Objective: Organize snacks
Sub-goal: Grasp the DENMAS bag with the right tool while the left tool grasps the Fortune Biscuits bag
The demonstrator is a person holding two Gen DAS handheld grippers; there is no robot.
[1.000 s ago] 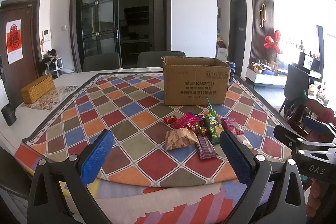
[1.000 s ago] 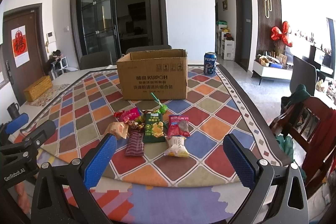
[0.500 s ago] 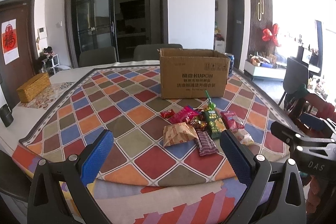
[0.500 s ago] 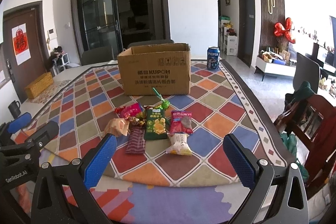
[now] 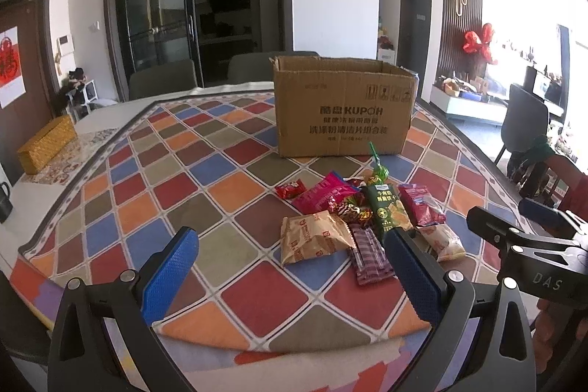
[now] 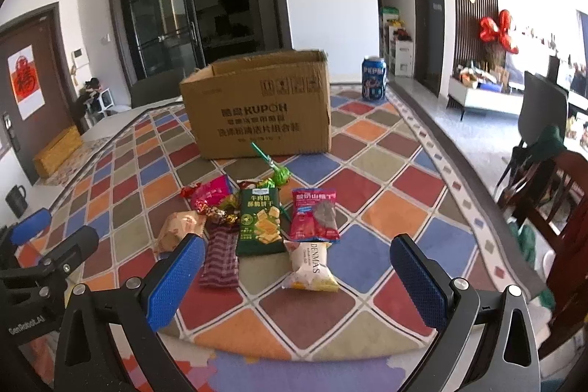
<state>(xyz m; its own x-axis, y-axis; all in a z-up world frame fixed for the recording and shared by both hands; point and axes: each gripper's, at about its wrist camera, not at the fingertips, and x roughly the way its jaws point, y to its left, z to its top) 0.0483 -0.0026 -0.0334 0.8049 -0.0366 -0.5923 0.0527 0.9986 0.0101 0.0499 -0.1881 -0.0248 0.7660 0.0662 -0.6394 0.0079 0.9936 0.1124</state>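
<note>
Where printed, cardboard box (image 6: 257,105) reads KUPOH.

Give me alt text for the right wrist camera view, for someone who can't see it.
The open right gripper hovers before a pile of snack packets, nearest a white packet, on a colourful diamond-patterned tablecloth. Behind them stands an open cardboard box with a Pepsi can beside it.

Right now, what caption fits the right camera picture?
Open right gripper hovers before snacks piled near a cardboard box.
</note>
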